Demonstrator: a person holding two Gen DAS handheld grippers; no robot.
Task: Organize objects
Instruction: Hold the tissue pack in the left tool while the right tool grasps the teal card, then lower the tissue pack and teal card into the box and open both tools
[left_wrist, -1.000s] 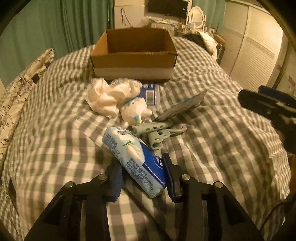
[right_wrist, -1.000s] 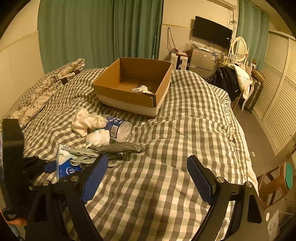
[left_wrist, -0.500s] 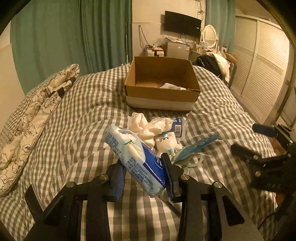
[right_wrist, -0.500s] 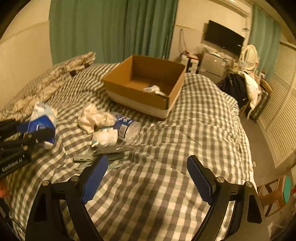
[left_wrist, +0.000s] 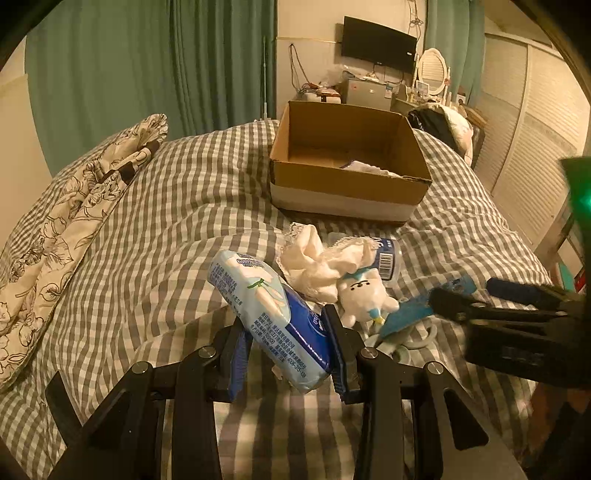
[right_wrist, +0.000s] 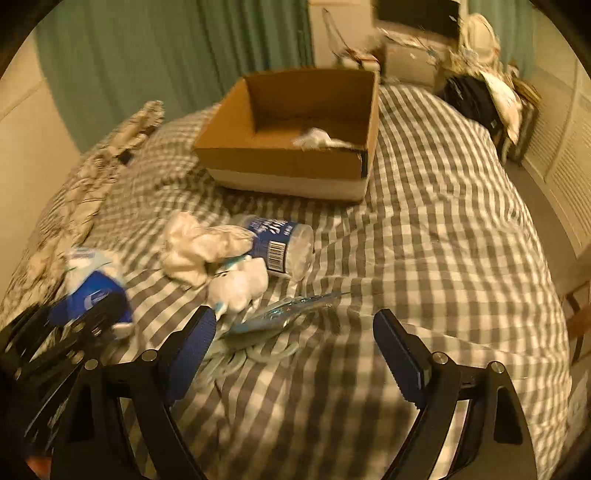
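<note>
My left gripper (left_wrist: 288, 347) is shut on a blue and white wipes pack (left_wrist: 273, 314) and holds it above the checked bed; the pack also shows in the right wrist view (right_wrist: 92, 291). My right gripper (right_wrist: 295, 350) is open and empty, low over a blue flat packet (right_wrist: 291, 310) and pale green hooks (right_wrist: 251, 354). A white cloth (left_wrist: 321, 262), a white plush toy (left_wrist: 364, 295) and a lying bottle (right_wrist: 284, 247) sit in a heap. An open cardboard box (left_wrist: 347, 162) stands behind, with a white item inside.
A floral pillow (left_wrist: 74, 214) lies along the bed's left side. The checked duvet (right_wrist: 443, 229) spreads to the right of the heap. A dresser, TV and louvred wardrobe doors stand beyond the bed.
My left gripper has lifted the wipes pack off the bed and risen. My right gripper has swung left and down toward the heap of items.
</note>
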